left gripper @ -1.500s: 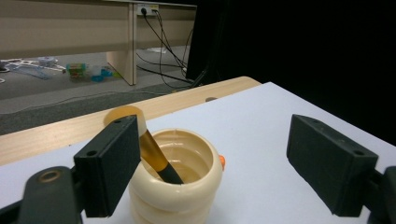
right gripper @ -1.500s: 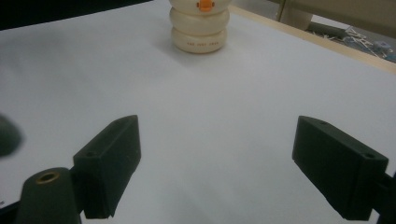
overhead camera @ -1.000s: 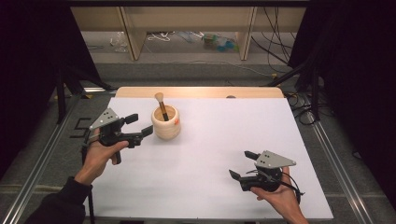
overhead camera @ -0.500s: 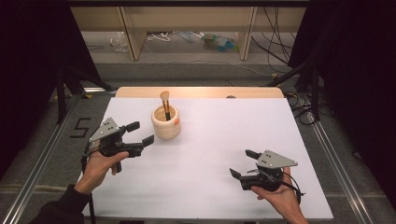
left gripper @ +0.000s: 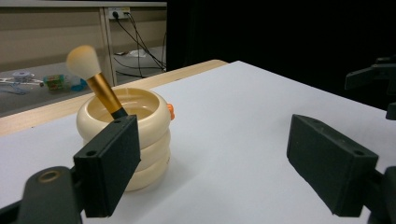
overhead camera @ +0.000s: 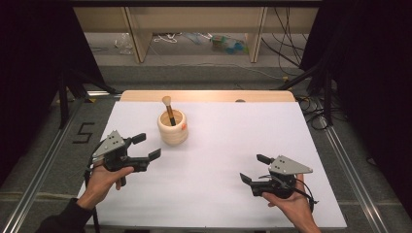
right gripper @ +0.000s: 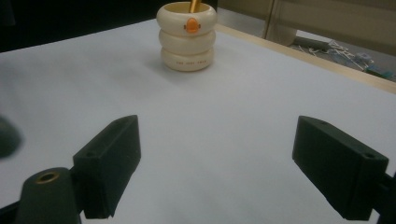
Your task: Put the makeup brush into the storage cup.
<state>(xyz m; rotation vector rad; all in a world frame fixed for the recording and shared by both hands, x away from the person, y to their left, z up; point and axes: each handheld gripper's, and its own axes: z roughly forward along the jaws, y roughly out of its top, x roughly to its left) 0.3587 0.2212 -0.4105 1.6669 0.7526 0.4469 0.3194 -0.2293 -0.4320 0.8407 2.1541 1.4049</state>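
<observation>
Two tongs (overhead camera: 144,146) (overhead camera: 253,169) gape; one cup (overhead camera: 172,127), one brush (overhead camera: 168,108).

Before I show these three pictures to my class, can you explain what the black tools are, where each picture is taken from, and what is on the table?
A person sits at a white table and holds a black hand-held left gripper and a black hand-held right gripper, each with two fingers. Both are open and hold nothing. One picture looks down from above the person. The other two come from small cameras riding on each gripper, looking out between its own fingers. On the table stands a cream ringed holder with an orange beak, like a duck. A gold-handled makeup brush with a pale tip leans inside it. The left gripper is the nearer one to the holder.
</observation>
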